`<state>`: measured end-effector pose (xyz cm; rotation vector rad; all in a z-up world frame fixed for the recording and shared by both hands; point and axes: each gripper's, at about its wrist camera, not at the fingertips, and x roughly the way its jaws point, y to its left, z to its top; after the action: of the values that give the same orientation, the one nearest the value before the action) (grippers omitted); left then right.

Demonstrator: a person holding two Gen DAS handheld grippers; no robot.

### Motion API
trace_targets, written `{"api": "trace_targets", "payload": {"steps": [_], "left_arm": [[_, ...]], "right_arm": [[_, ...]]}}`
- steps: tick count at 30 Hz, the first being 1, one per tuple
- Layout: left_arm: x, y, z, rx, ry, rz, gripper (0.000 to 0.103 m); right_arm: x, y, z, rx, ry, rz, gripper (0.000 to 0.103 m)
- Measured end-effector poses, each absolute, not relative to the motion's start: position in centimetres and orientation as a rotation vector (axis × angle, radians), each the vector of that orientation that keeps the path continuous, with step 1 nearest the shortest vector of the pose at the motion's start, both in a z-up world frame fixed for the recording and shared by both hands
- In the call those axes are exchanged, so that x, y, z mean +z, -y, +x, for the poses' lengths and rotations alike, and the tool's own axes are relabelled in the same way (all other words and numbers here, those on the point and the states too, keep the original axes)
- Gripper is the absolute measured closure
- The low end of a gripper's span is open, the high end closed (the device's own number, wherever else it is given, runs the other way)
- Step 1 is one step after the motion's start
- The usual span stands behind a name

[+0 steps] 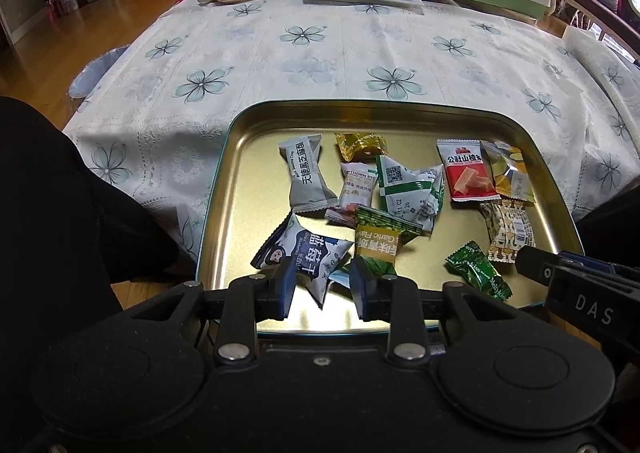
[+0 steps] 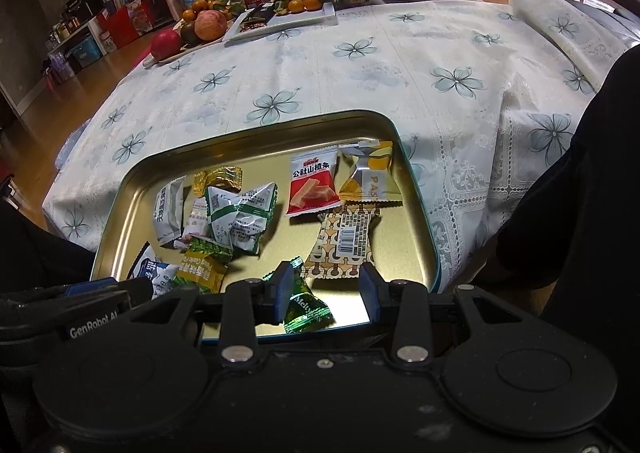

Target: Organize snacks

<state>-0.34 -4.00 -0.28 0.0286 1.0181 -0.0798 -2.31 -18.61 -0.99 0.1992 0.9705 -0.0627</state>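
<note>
Both my claws, left [image 1: 322, 285] and right [image 2: 326, 295], hover released over the shallow gold metal tin [image 1: 240, 157]; 11 or so wrapped snacks [image 1: 408, 189] lie loose inside; sorting stage unclear.

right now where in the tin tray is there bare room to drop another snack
Bare metal runs along the tin tray left wall, beside the grey packet, and between the red packet and the green candy. The middle, around the green-and-white packet, is crowded.
</note>
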Motion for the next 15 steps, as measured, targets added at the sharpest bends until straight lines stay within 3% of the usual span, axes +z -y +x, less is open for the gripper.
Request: {"api": "trace_targets", "payload": {"steps": [15], "left_arm": [[-0.21,3.94,-0.35,-0.075,-1.014,0.03,0.063]], "right_arm": [[-0.92,18.48,-2.39,-0.062,-0.966,0.194,0.064]]}}
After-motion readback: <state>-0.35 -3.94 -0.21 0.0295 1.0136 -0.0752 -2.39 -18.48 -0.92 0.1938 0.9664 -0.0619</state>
